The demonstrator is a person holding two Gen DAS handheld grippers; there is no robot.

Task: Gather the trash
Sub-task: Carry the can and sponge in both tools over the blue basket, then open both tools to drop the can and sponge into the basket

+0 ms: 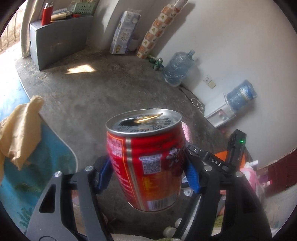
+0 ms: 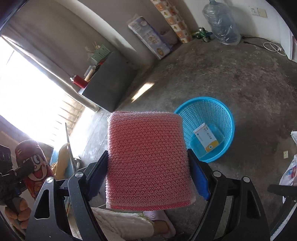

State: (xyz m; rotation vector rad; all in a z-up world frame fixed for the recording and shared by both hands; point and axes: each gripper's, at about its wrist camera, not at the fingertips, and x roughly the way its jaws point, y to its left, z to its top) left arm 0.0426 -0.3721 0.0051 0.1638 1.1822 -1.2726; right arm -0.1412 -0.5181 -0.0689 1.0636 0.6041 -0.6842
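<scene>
Gripper pads of the left gripper [image 1: 146,174] are clamped on the ribbed sides of a red drink can [image 1: 146,157], which is held upright and clear of the concrete floor [image 1: 96,96], its opened top and gold pull tab facing the camera (an empty, by the look of it, and so fair game for the task). Across from it, the right gripper [image 2: 148,174] is squeezed on a pink foam mesh sleeve [image 2: 148,159], the blue pads pressing its two flanks so the soft netting keeps its rolled shape instead of sagging. Both pieces of rubbish are carried in the air, one per hand, which appears to save a second trip. Just beyond the sleeve in the right wrist view stands the likely destination, a blue plastic basket [image 2: 227,118] on the floor, with a small white-and-yellow carton [image 2: 207,137] already lying at its bottom. The sleeve hangs near the basket's rim but not over its mouth; the can, seen at the left edge of that view, is farther from it. A cream cloth [image 1: 20,129] drapes over the edge of a blue patterned surface at the left of the left wrist view. Along the far wall wait two large water bottles [image 1: 179,68], a pack of paper rolls [image 1: 123,31] and a grey cabinet [image 1: 59,39] topped with a red flask [image 1: 46,14].
</scene>
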